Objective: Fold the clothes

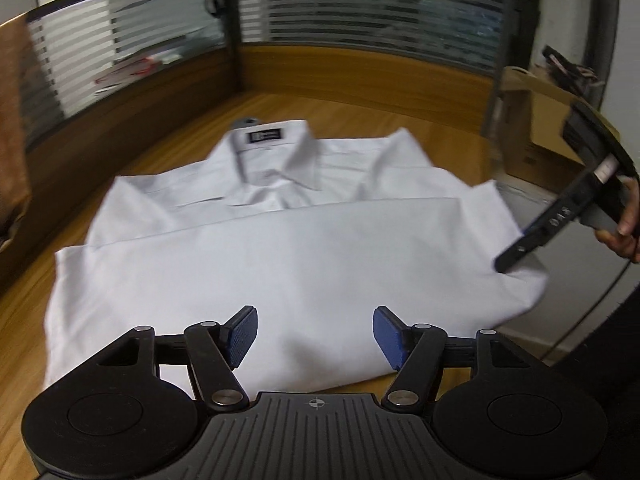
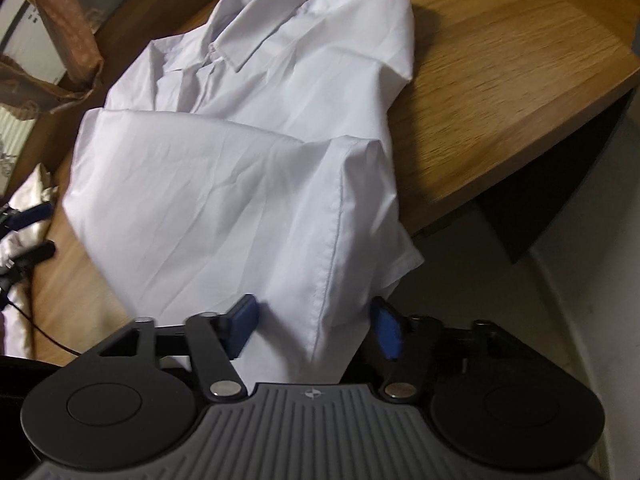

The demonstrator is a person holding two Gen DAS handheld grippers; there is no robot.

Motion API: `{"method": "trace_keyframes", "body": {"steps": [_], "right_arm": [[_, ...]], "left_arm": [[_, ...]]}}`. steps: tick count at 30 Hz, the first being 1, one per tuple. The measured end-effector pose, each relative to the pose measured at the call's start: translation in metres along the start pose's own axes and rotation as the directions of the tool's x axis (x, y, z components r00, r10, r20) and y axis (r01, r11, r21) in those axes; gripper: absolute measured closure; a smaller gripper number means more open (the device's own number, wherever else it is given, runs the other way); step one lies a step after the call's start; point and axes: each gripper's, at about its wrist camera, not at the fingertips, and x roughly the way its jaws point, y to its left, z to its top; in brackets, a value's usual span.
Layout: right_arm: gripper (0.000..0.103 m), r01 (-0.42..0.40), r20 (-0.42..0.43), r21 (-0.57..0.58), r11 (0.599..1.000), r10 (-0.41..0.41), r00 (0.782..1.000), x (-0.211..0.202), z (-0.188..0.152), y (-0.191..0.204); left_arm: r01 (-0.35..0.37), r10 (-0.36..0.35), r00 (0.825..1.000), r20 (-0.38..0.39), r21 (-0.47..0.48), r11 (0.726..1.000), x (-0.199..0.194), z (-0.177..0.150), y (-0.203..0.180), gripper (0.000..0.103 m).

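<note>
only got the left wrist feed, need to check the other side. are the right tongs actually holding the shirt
Observer: No. The right tongs are open, and the shirt corner only lies loose between the pads.
Operator: does that corner hang off the table
Observer: Yes, it droops past the table edge on that side.
Operator: anything else on the table near my tongs
Observer: A pale satin-like cloth lies beside the shirt, next to the left tongs, which are open too.
</note>
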Motion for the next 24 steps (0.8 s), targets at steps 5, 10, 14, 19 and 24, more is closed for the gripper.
{"method": "trace_keyframes", "body": {"steps": [5,10,14,19,24], "right_arm": [[0.091,-0.064,-0.015,0.029,0.998,0.064,0.998,-0.008,0.019,0.003],[0.091,-0.101,-0.005,-0.022,0.995,0.101,0.995,-0.025,0.050,0.013],[0.091,-0.162,-0.010,-0.043,0.986,0.161,0.987,-0.035,0.076,0.019],[0.091,-0.235,-0.035,-0.072,0.969,0.233,0.972,-0.043,0.103,0.029],[0.091,-0.287,-0.114,-0.128,0.949,0.274,0.955,-0.042,0.123,0.035]], "left_arm": [[-0.036,0.035,0.999,-0.040,-0.030,0.999,0.017,0.006,-0.022,0.035],[-0.098,0.091,0.994,-0.064,-0.111,0.989,0.029,0.017,-0.038,0.035],[-0.088,0.086,0.996,-0.032,-0.098,0.991,0.032,0.032,-0.065,0.034],[-0.034,0.034,0.999,0.022,-0.030,0.999,0.033,0.053,-0.113,0.024],[-0.057,0.058,0.998,0.005,-0.108,0.993,0.051,0.057,-0.142,0.024]]}}
